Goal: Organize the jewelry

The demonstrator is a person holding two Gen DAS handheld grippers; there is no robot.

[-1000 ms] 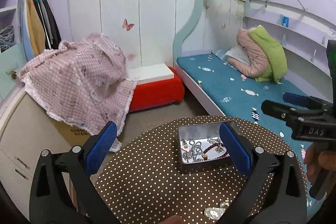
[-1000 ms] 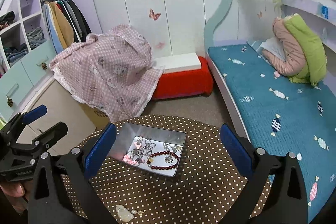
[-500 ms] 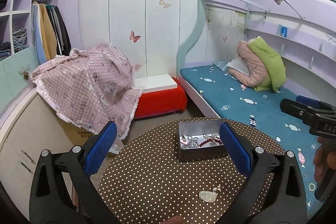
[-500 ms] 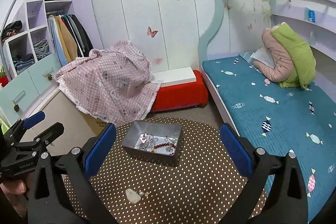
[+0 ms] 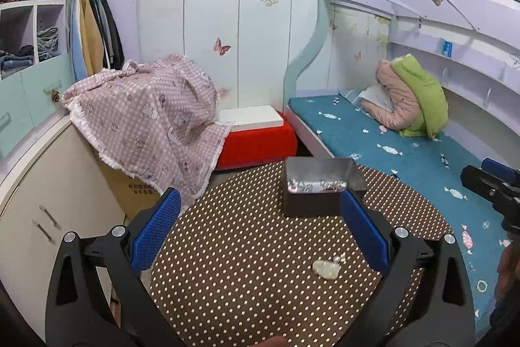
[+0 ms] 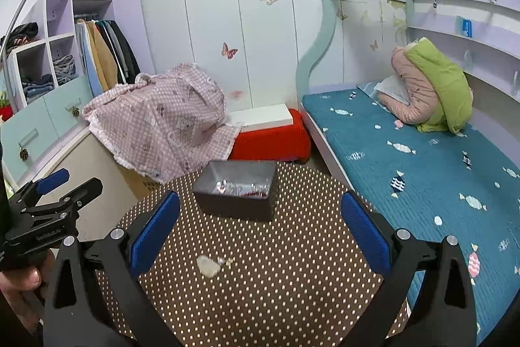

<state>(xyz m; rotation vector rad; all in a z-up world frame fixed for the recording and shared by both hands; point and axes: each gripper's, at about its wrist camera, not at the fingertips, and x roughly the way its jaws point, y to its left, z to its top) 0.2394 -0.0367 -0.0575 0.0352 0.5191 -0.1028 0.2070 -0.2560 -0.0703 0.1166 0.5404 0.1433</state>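
A grey metal tin [image 5: 320, 187] [image 6: 239, 194] holding silver chains and a dark red bead bracelet stands on the round brown polka-dot table [image 5: 243, 265] [image 6: 276, 282]. A pale stone pendant [image 5: 326, 268] [image 6: 208, 265] lies loose on the cloth in front of the tin. My left gripper [image 5: 260, 233] is open and empty, above the table's near side. My right gripper [image 6: 260, 233] is open and empty, also well short of the tin. Each gripper shows at the other view's edge: the right one [image 5: 490, 184], the left one [image 6: 55, 194].
A bunk bed with a blue mattress [image 6: 422, 158] runs along the right of the table. A red bench [image 5: 256, 142], a pink checked cloth over a box [image 5: 149, 119] and a cabinet [image 5: 42, 200] stand behind and to the left.
Both grippers have pulled back and up from the tin; it now looks smaller and farther, and the loose pendant sits more fully in view. Both stay open.
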